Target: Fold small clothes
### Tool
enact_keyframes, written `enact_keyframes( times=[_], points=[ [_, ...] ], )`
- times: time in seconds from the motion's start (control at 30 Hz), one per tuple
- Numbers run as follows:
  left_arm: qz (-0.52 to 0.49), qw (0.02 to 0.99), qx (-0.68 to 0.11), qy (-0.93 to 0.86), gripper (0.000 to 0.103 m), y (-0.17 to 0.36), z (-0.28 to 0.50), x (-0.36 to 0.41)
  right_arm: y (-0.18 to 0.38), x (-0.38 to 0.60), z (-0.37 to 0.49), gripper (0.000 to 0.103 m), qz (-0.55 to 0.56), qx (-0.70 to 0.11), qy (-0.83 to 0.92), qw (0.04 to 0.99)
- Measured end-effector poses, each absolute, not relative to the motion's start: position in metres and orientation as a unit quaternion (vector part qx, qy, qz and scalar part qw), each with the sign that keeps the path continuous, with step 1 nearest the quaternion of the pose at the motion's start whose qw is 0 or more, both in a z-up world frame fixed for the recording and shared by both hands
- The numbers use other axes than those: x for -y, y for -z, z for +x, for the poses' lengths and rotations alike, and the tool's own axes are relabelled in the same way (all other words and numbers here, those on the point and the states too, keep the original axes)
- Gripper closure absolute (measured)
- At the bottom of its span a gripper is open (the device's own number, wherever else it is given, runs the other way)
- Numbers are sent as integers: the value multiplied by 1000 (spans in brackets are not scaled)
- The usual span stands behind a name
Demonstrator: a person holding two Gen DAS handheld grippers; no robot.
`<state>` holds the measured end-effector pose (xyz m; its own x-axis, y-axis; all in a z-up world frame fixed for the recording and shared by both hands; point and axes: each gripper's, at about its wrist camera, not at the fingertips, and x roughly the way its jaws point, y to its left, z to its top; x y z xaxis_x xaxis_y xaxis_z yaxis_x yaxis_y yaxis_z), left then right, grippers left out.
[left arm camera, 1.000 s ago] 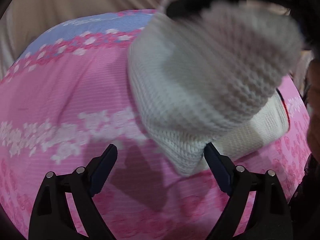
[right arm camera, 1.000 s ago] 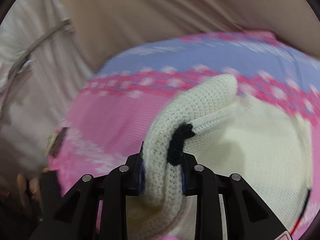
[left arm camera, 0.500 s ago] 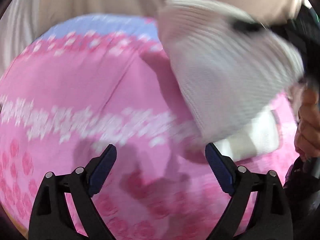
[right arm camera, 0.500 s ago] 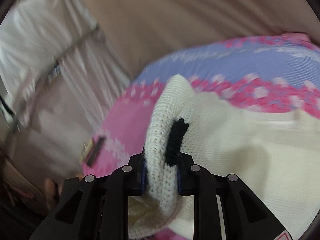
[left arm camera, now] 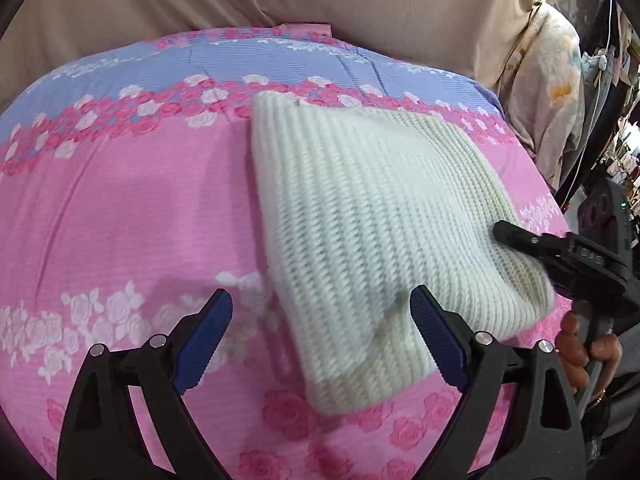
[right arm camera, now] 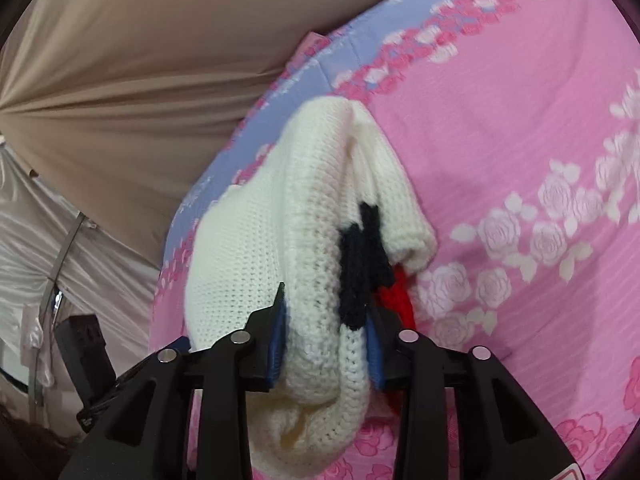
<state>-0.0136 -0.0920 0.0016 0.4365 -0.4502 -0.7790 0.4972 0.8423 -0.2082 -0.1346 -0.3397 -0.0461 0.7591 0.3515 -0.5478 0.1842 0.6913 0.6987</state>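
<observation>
Our right gripper (right arm camera: 326, 334) has its jaws clenched on the knit (left arm camera: 372, 220), bunched thick between the pads; the left gripper (left arm camera: 320, 336) stands wide and empty. The knit lies folded on the sheet (left arm camera: 132, 208). We judge the fold may spring apart on release. Our right hand (left arm camera: 580, 352) holds low beside it.

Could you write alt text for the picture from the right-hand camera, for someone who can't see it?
A black right claw with blue pads is clamped on a bunched fold of a cream knitted garment that has black and red yarn details. Below it lies a pink bedspread printed with roses and a lilac band, with beige fabric behind.
</observation>
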Motion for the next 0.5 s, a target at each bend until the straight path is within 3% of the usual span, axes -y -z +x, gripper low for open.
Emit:
enact_keyframes(
  times=[0.07,0.17,0.2,0.27,0.4,0.5],
  points=[
    [39,850,-453,265,15,5,-10,101,41,341,-132,51,389,-340,-63,854],
    [47,848,-468,245,14,18,-9,105,41,333,-116,50,360,-351,-58,862],
    [46,848,-470,240,14,19,-9,105,39,330,-106,51,344,-353,-55,868],
    [44,852,-467,233,14,16,-10,102,24,323,-93,81,302,-353,-42,884],
    [52,866,-447,219,13,6,-12,99,-41,296,-95,82,230,-282,-83,928],
    [57,867,-449,209,13,13,-7,100,-33,302,-90,82,220,-283,-69,931]
  ],
)
